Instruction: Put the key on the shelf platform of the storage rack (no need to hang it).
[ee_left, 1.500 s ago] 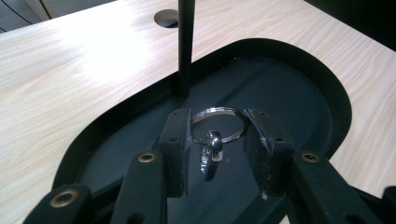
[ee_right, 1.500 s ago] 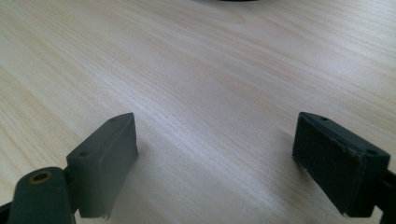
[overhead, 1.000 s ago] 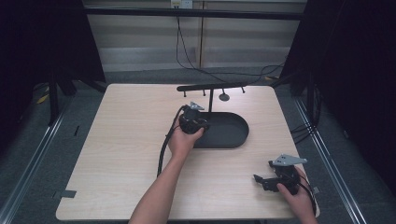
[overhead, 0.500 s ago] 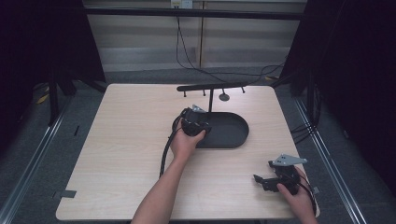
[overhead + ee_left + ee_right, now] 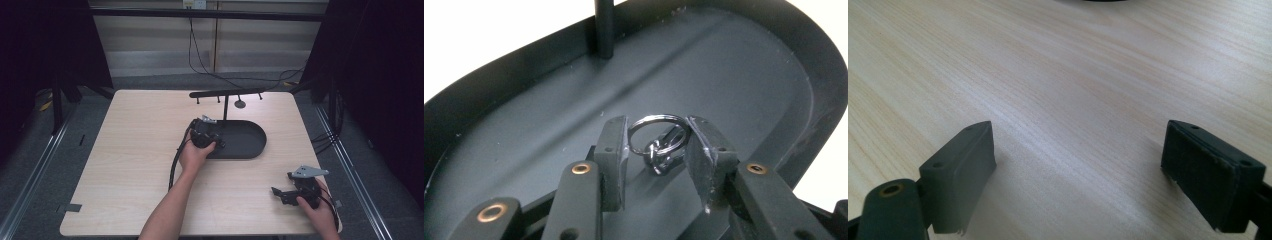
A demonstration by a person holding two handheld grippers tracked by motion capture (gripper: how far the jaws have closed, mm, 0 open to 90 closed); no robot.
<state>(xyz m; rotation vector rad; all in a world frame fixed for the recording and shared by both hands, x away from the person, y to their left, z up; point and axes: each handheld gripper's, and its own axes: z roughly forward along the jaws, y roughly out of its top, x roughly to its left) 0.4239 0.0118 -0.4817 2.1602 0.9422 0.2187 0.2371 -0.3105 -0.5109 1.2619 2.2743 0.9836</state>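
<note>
Left gripper view is showing the left gripper (image 5: pixel 658 145) with its two black jaws clamping a small metal key ring (image 5: pixel 659 134) between the pads; the ring is standing nearly upright, and a second, smaller loop or clasp is hanging from it just below, touching the floor of the tray (image 5: pixel 749 65). The ring is sitting at about the middle of the tray's floor in this view, with the post (image 5: pixel 604 27) of the stand rising from the tray's far edge behind it.

High view is showing the left hand (image 5: pixel 196 154) gripping the left gripper (image 5: pixel 206 131) at the tray's (image 5: pixel 250 142) left end, the jaws pointing down into it. The black oval tray is lying in the far right half of the tabletop (image 5: pixel 130 150), well away from the near edge. A thin post (image 5: pixel 226 107) is standing at the tray's far edge and carrying a horizontal bar (image 5: pixel 225 93) with small pegs under it; a small round thing (image 5: pixel 240 104) is hanging from that bar, right of the post.

The right gripper (image 5: pixel 290 192) is resting on the tabletop near the near right corner, held by the right hand (image 5: pixel 317 212), well apart from the tray. In the right gripper view its jaws are standing wide apart with nothing but bare wood (image 5: pixel 1073 100) between them.
</note>
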